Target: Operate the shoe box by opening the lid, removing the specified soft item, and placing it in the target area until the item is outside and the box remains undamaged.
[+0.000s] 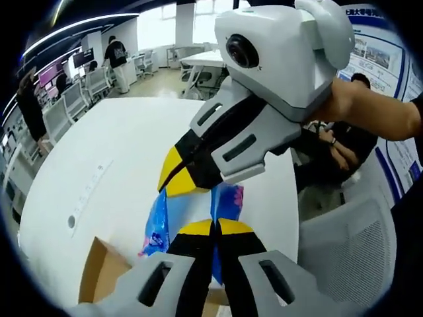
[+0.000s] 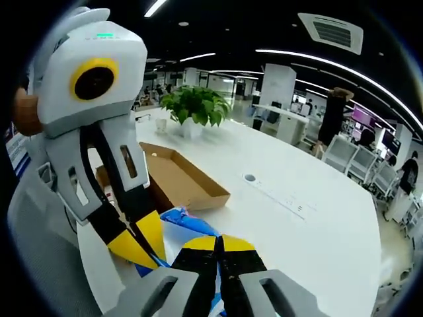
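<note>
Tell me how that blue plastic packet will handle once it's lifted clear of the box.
The blue packet looks crinkled and thin, so probably floppy and light. Its glossy film may be slippery. The left gripper and right gripper both appear shut on it, likely preventing sagging.

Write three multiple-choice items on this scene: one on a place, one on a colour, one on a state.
1. The potted plant stands:
A. on the white table beyond the cardboard box
B. on the floor
C. inside the box

2. The soft packet is mainly:
A. green
B. blue
C. black

3. The right gripper jaws are:
A. wide apart
B. closed together on the packet
C. gripping the plant

Answers: 1 A, right gripper view shows it past the box. 2 B, its wrapper is blue. 3 B, yellow tips meet at the packet.
</note>
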